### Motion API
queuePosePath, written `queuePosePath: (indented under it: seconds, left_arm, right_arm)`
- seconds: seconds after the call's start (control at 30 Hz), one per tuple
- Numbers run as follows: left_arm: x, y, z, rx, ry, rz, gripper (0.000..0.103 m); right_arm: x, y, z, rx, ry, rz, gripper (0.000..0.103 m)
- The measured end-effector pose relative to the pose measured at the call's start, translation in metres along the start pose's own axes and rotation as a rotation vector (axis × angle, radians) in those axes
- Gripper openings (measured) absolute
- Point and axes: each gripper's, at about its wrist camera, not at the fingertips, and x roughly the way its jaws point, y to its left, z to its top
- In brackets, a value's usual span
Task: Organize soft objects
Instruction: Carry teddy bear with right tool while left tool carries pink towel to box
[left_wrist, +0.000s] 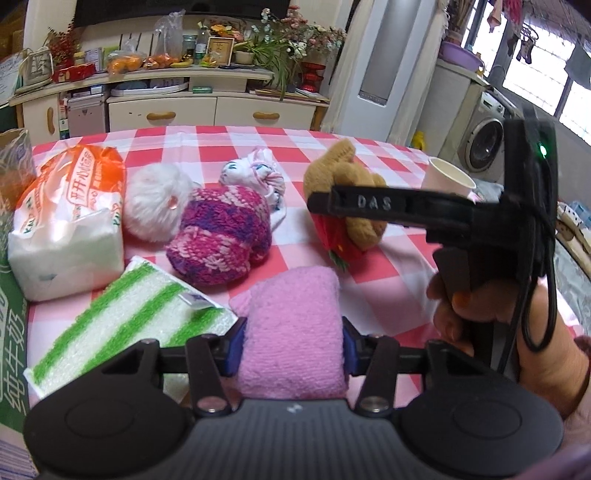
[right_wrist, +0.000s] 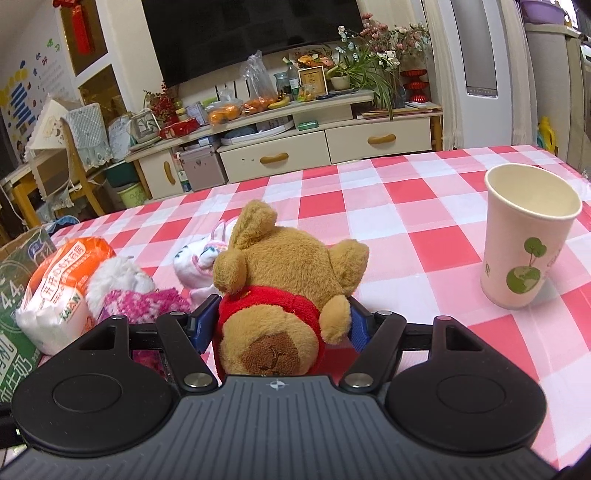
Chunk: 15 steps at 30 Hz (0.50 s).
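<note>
Pink towel (left_wrist: 295, 332) pinched btwn left gripper (left_wrist: 293, 341) jaws; right gripper (right_wrist: 277, 323) clamps teddy (right_wrist: 280, 284) sideways.

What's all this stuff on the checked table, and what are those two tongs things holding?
Pink towel: one, pink, nearest edge, between the left tongs' pads.
Teddy bear: one, brown with red shirt, lying between the right tongs' pads.
Knitted item: one, magenta and purple, table centre.
Fluffy ball: one, white, beside the knitted item.
Patterned cloth bundle: one, white, behind the knitted item.
Striped cloth: one, green and white, left front.
Tissue pack: one, orange and white, left.
Paper cup: one, cream, upright, right.
Left tongs: closed on the towel.
Right tongs: around the bear.
Hand: one, holding the right tongs.
</note>
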Motion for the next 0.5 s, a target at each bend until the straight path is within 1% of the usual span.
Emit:
queuePosePath:
  seconds: [0.3, 0.5]
  left_arm:
    - [-0.009, 0.008, 0.002, -0.047, -0.020, -0.016, 0.049]
    - [-0.021, 0.011, 0.003, -0.061, -0.047, -0.028, 0.049]
  right_arm:
    - [-0.013, 0.009, -0.015, 0.014, 0.010, -0.054, 0.086]
    - [-0.026, 0.014, -0.025, 0.016, 0.010, -0.083, 0.086]
